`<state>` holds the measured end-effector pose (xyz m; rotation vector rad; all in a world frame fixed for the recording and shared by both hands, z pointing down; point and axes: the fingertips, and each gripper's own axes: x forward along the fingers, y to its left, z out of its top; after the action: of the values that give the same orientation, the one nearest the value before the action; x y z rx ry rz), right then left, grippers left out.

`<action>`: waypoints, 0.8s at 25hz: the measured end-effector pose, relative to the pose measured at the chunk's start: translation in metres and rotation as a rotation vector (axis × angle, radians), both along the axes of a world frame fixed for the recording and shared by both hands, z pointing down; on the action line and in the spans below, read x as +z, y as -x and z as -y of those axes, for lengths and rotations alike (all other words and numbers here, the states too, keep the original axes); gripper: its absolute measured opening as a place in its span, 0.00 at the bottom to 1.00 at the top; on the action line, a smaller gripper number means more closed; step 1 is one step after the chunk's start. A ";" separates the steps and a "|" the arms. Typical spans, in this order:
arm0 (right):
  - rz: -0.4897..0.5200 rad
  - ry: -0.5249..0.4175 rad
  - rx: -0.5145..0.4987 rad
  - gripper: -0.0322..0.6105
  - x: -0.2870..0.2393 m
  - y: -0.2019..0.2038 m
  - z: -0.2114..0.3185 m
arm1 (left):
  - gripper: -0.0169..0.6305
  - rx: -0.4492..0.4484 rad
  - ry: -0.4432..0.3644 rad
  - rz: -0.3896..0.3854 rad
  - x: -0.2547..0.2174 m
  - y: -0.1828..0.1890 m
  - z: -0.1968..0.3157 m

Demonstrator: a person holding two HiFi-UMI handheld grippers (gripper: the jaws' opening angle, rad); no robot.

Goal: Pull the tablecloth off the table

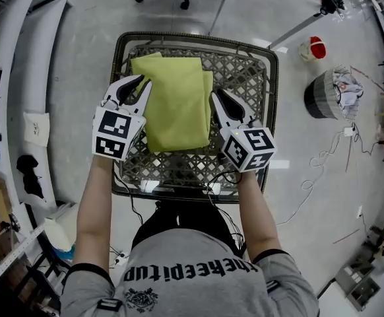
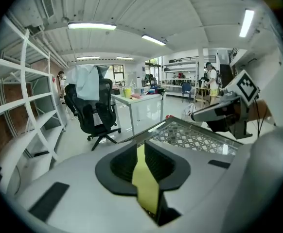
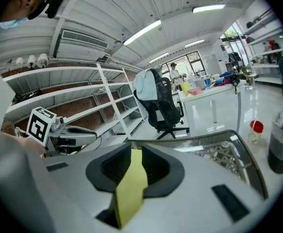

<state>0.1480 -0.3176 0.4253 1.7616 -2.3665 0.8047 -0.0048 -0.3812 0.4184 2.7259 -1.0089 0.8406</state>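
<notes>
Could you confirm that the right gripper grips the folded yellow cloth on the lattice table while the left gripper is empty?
No: the left gripper view shows the left gripper also clamped on the folded yellow cloth; the right gripper grips it on the lattice table.

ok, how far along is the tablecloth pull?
Done: left gripper and right gripper each have their jaws clamped on the yellow tablecloth, one at each side edge. In hand: that two-sided grip. Left: the whole pull; the cloth lies folded on the lattice table, none of it off.
</notes>
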 end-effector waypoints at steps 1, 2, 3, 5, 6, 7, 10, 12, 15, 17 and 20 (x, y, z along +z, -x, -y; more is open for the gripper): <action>0.001 -0.006 -0.004 0.17 -0.002 0.002 -0.001 | 0.10 0.003 -0.013 0.013 0.000 0.000 -0.004; 0.002 -0.012 -0.008 0.16 -0.005 0.004 -0.002 | 0.08 0.008 -0.022 0.023 0.000 -0.001 -0.009; 0.003 -0.020 -0.012 0.15 -0.009 0.006 -0.004 | 0.07 0.015 -0.026 0.027 0.000 -0.002 -0.014; 0.001 -0.037 -0.022 0.11 -0.016 0.009 -0.008 | 0.06 0.027 -0.025 0.018 -0.001 -0.007 -0.025; -0.001 -0.046 -0.030 0.09 -0.019 0.012 -0.011 | 0.05 0.030 -0.024 0.005 -0.003 -0.008 -0.031; -0.004 -0.057 -0.039 0.08 -0.023 0.015 -0.014 | 0.05 0.032 -0.021 -0.011 -0.005 -0.010 -0.036; -0.024 -0.085 -0.074 0.07 -0.034 0.027 -0.025 | 0.05 0.028 -0.005 -0.065 -0.012 -0.011 -0.053; -0.041 -0.102 -0.101 0.07 -0.042 0.036 -0.035 | 0.05 0.022 0.011 -0.100 -0.017 -0.009 -0.064; -0.058 -0.122 -0.135 0.07 -0.053 0.049 -0.049 | 0.05 0.028 0.021 -0.151 -0.025 -0.010 -0.081; -0.068 -0.135 -0.153 0.07 -0.060 0.058 -0.060 | 0.05 0.039 0.016 -0.170 -0.032 -0.010 -0.094; -0.081 -0.152 -0.172 0.07 -0.071 0.069 -0.076 | 0.05 0.050 0.006 -0.195 -0.044 -0.011 -0.112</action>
<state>0.0795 -0.2413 0.3539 1.5788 -2.5411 0.5339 0.0059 -0.2691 0.3743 2.7727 -0.9007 0.5683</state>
